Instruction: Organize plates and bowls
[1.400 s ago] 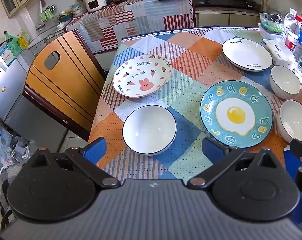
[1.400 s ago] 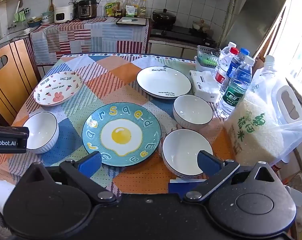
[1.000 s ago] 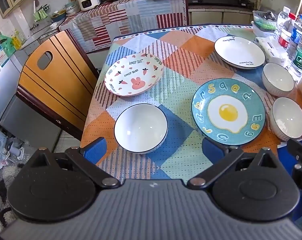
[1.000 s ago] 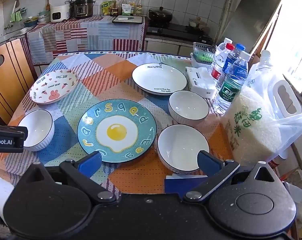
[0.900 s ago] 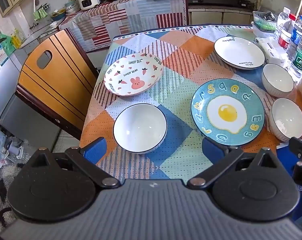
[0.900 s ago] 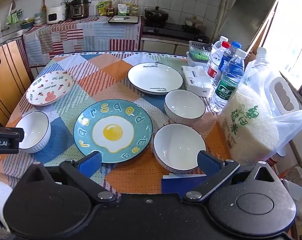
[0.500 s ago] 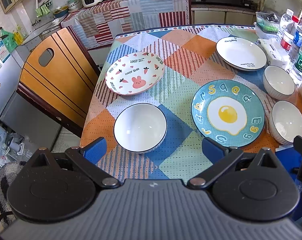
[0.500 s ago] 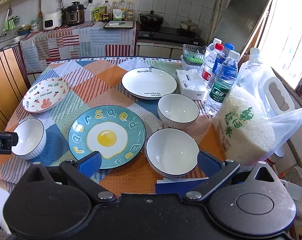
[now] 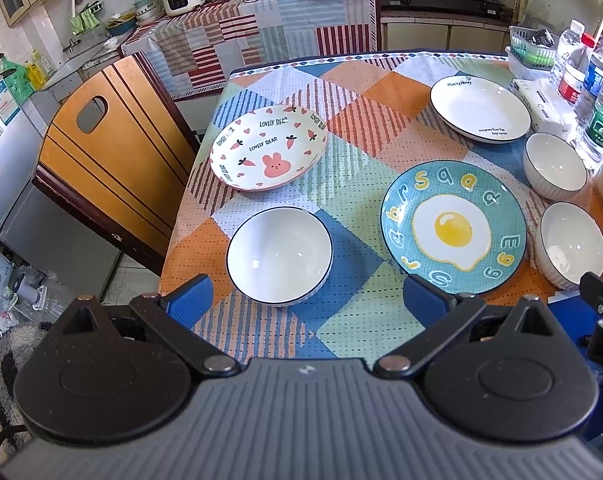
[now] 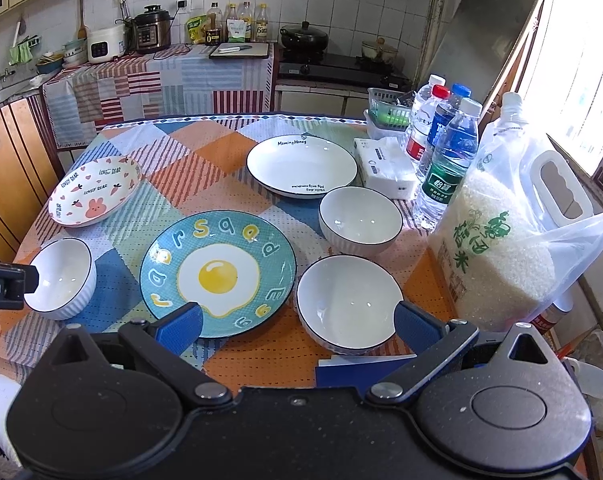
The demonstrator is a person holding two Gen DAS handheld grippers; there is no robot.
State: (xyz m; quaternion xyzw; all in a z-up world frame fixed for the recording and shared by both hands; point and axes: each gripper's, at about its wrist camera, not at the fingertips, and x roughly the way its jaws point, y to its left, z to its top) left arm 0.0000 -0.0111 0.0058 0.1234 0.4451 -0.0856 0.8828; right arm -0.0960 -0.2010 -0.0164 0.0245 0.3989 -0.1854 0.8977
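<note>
On a patchwork tablecloth [image 9: 357, 92] in a tiled kitchen, egg plate [image 10: 217, 274] centre, left gripper [image 9: 307, 300] and right gripper [image 10: 297, 326] both wide open, empty.

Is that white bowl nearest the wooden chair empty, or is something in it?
Empty. The white bowl stands upright and shows only a bare, glossy white inside in both views.

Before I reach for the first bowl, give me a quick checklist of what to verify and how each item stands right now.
1. Left gripper open and empty: ok.
2. Right gripper open and empty: ok.
3. Nearest bowl to the right gripper empty, upright: ok.
4. Left bowl standing apart from the bunny plate: ok.
5. Room beside the far bowl: not ok, water bottles and rice bag crowd it.
6. Plates already stacked: not ok, all separate.
</note>
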